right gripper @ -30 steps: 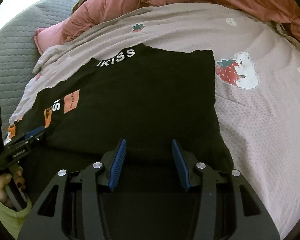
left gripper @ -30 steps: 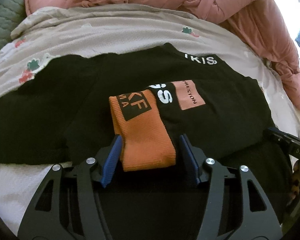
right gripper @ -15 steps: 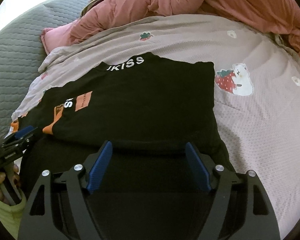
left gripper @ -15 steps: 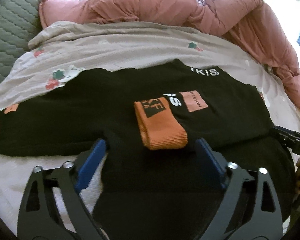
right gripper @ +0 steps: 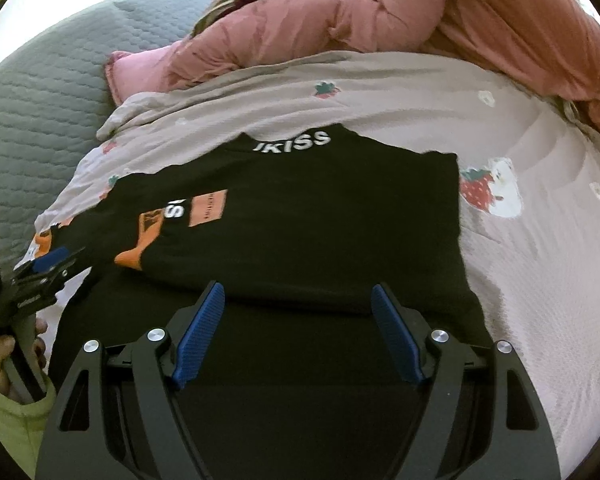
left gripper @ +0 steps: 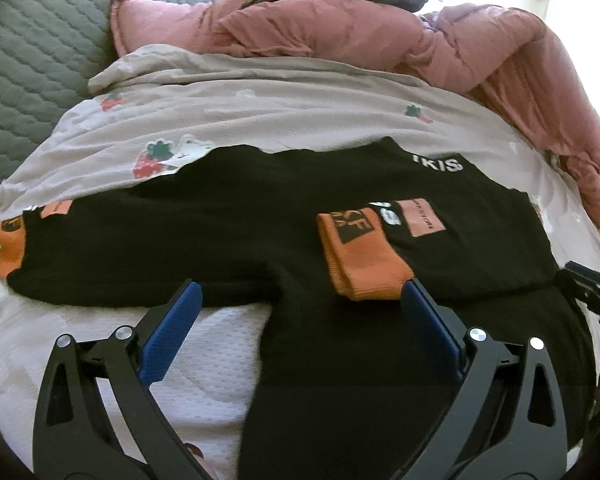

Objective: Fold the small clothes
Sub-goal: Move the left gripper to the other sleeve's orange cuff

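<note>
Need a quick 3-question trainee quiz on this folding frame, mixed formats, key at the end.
1. True or false: the left claw grips the orange cuff.
2. The folded-in sleeve lies on the black top. What colour is its cuff? A) white B) orange C) green
3. Fill in: the top is spread on a blanket printed with ______.

Key
1. False: its jaws are opening and stand apart, pads clear of the cuff.
2. B
3. strawberries
</note>
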A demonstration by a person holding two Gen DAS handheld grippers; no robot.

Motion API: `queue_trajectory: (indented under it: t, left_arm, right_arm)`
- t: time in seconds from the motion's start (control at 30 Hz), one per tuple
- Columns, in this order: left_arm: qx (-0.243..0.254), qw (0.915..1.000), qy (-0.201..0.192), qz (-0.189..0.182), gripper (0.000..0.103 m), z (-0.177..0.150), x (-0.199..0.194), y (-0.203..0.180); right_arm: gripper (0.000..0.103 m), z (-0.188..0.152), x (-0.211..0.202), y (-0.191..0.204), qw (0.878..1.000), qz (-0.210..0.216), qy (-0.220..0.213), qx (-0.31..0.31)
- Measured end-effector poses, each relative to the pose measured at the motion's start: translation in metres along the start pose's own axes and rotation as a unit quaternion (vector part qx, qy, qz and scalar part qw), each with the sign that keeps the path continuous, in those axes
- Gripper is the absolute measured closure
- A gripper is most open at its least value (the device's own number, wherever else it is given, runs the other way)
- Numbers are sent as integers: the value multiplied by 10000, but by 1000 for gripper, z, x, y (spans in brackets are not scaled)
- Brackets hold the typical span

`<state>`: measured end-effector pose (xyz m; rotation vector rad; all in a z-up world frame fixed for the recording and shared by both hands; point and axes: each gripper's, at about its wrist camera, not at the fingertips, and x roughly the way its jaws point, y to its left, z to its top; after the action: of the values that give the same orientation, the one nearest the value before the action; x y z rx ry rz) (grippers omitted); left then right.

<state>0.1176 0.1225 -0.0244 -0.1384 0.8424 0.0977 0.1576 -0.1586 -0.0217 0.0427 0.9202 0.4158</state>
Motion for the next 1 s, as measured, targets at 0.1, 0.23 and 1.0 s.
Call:
queue_trajectory:
  t: [0.1, 0.23, 1.0]
  left_arm:
    - [-94, 9999, -72, 74, 10, 1, -4, 8]
    - [-280, 9994, -123, 175, 10, 4, -7, 21]
    - [-951, 9910, -554, 767, 10, 12, -29, 75]
  right_arm:
    - [28, 2, 0, 13, 9999, 33, -11, -135]
    - [28, 5, 2, 29, 9995, 74, -12, -293]
    - [28, 27, 17, 128, 9920, 374, -59, -1205]
